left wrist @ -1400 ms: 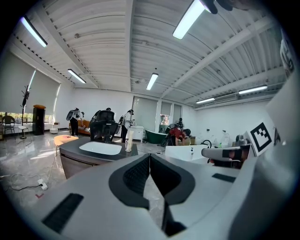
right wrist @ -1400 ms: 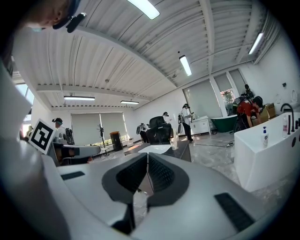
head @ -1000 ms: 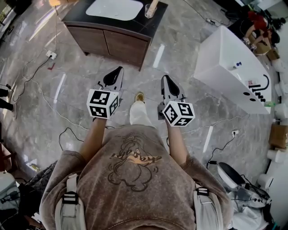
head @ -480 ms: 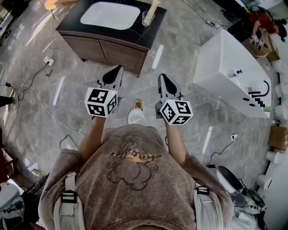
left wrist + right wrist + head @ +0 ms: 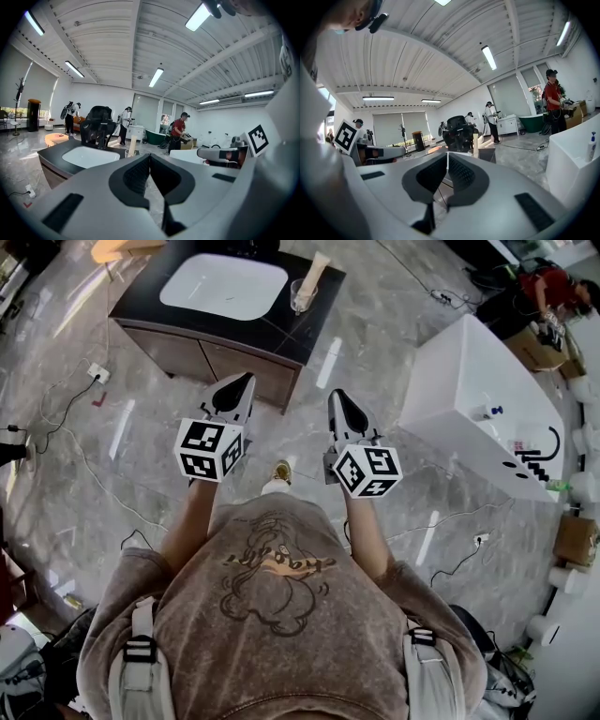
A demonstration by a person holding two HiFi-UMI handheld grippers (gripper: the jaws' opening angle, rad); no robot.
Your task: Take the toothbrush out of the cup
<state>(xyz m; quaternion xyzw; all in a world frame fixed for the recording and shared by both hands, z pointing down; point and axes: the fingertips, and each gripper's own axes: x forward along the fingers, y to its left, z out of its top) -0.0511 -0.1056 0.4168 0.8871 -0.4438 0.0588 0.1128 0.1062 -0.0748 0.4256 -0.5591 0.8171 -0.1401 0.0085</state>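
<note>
We've got both grippers held out side by side over the grey marble floor (image 5: 384, 338). On the left gripper (image 5: 247, 381) the jaws are pressed together with nothing between them. It's the same on the right gripper (image 5: 336, 396), jaws closed tight and empty. Ahead of us is the dark vanity (image 5: 239, 357) with its white sink (image 5: 223, 285). And there's the cup (image 5: 300, 299), on the counter's right corner just beside the sink, with the toothbrush (image 5: 319, 266) standing in it, leaning out over the rim. Both grippers are well apart from it. A white bathtub (image 5: 469, 381) sits off to our right.
</note>
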